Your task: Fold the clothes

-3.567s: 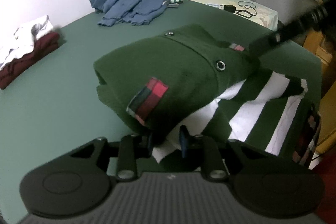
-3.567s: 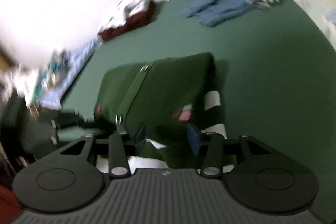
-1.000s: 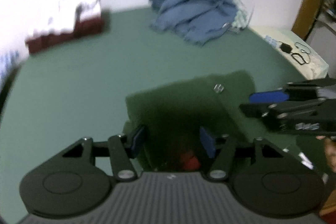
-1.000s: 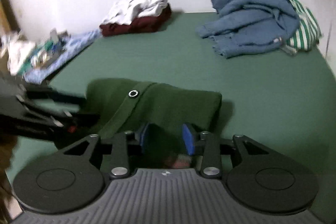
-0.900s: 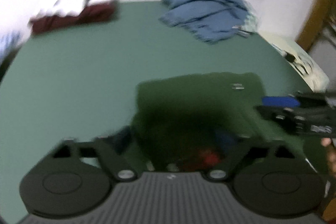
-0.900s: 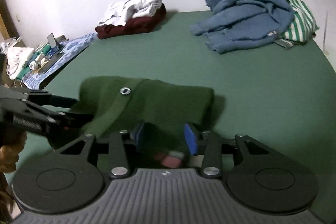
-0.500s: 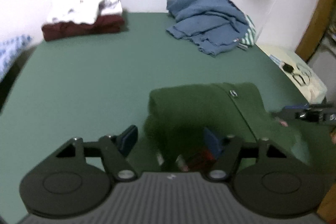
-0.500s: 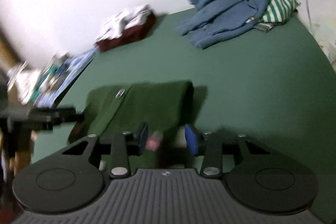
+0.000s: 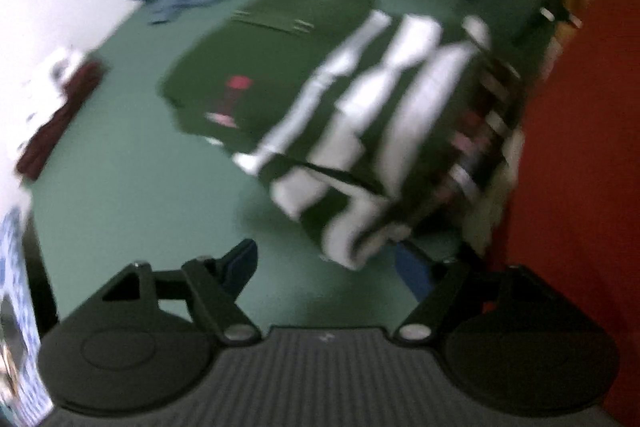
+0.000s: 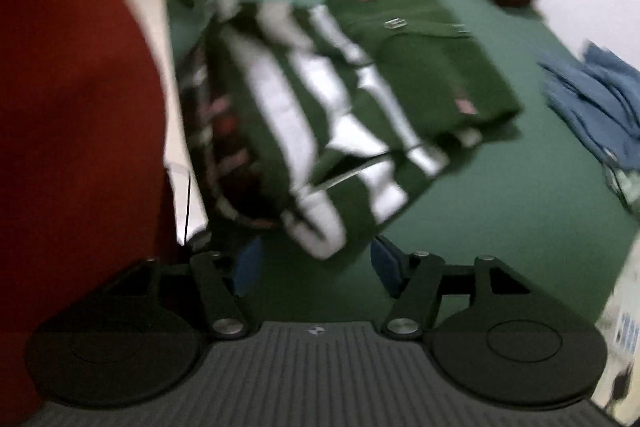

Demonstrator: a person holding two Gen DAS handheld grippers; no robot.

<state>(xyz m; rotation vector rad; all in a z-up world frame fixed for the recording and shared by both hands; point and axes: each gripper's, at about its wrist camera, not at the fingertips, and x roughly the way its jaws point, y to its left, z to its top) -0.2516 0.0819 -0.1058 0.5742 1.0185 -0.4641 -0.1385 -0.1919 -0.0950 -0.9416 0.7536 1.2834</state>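
**Both grippers off the garment, jaws wide**

You've let go! Half a second ago your left gripper (image 9: 326, 267) and right gripper (image 10: 316, 263) sat low against the folded green top; now both are pulled back above it, jaws spread wide and empty, green tabletop (image 9: 120, 187) showing between the blue pads (image 9: 240, 261). The green garment (image 9: 280, 75) lies on the table ahead of you, and both views are motion-blurred. Its plain green upper part is folded over, with small red patches and a button placket showing. The green-and-white striped lower part (image 10: 320, 115) spreads toward the near table edge, a plaid lining peeking out. The blue clothes pile (image 10: 596, 95) and maroon-and-white stack (image 9: 56, 99) sit well apart, at the far side.
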